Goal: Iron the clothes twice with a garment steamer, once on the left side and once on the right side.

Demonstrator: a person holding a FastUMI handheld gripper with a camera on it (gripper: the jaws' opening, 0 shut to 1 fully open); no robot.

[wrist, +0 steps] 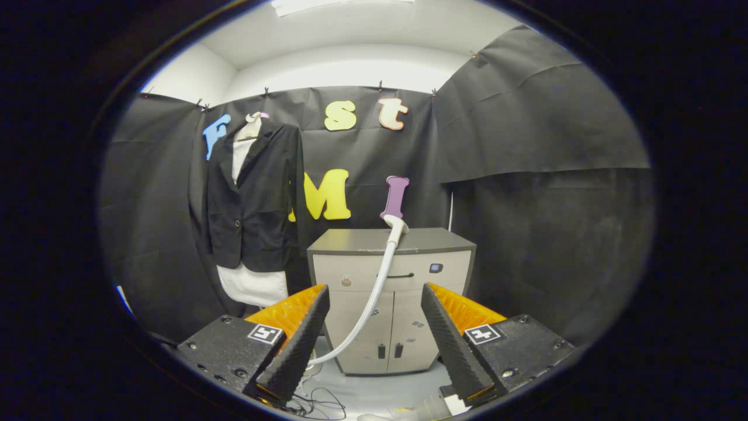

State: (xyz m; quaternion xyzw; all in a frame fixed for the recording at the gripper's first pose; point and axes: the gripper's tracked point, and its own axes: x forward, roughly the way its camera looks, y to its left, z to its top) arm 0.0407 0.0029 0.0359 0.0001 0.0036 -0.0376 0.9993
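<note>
We hold the gripper (374,327) spread, empty; steamer (395,223) at 12 o'clock on cabinet (350,241), jacket (257,199) at 10. Its trailing hose (374,292) could snag mid-lift.

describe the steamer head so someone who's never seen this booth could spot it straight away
Start at the grey cabinet standing beyond the open gripper. On its top rests the steamer head, pale, with a white hose curving down the cabinet front. The black jacket hangs apart, beside the cabinet.
</note>
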